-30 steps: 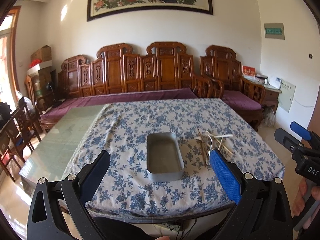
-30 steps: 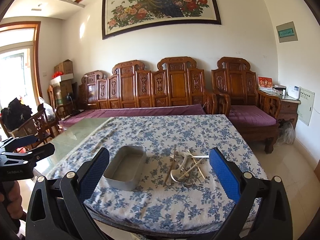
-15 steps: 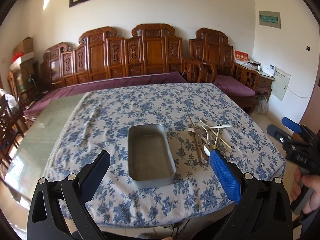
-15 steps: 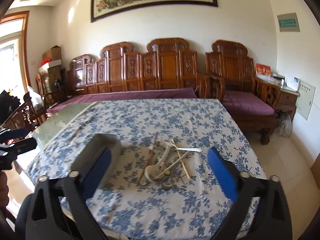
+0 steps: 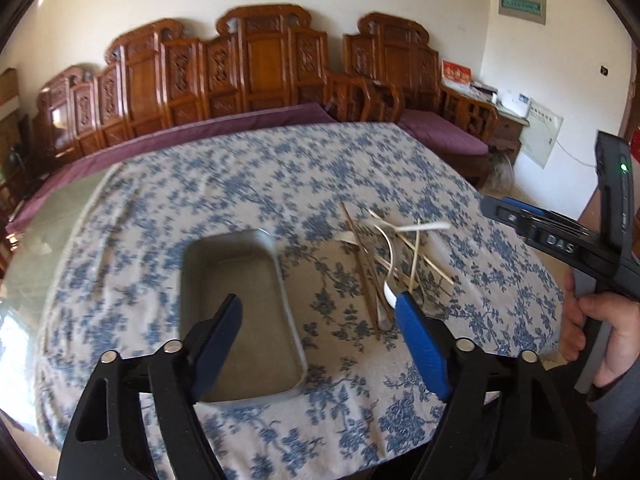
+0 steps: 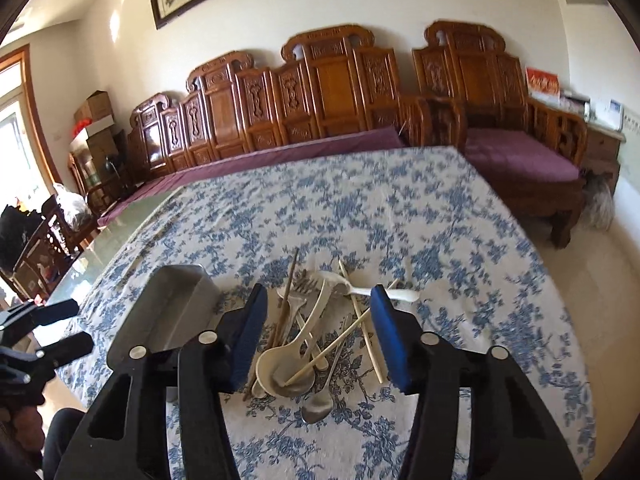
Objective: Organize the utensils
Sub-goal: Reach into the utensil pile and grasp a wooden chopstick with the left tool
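Note:
A heap of utensils (image 6: 316, 332) lies on the blue-flowered tablecloth (image 6: 380, 208): cream and metal spoons, a fork, pale and brown chopsticks. It also shows in the left wrist view (image 5: 394, 256). An empty grey metal tray (image 5: 240, 308) sits left of the heap; its side shows in the right wrist view (image 6: 168, 316). My right gripper (image 6: 318, 304) is open, low over the heap, straddling it. My left gripper (image 5: 320, 308) is open and empty, between the tray's right rim and the heap. Each gripper shows at the edge of the other's view.
The table's near edge runs just below both grippers. A carved wooden bench with purple cushions (image 5: 256, 80) lines the far wall. Bare glass tabletop (image 5: 44, 216) lies left of the cloth. Chairs and boxes (image 6: 52, 220) stand at the far left.
Both grippers have moved forward and down toward the table. The right one now hangs over the utensil heap; the left one has come close to the tray. Both stay open.

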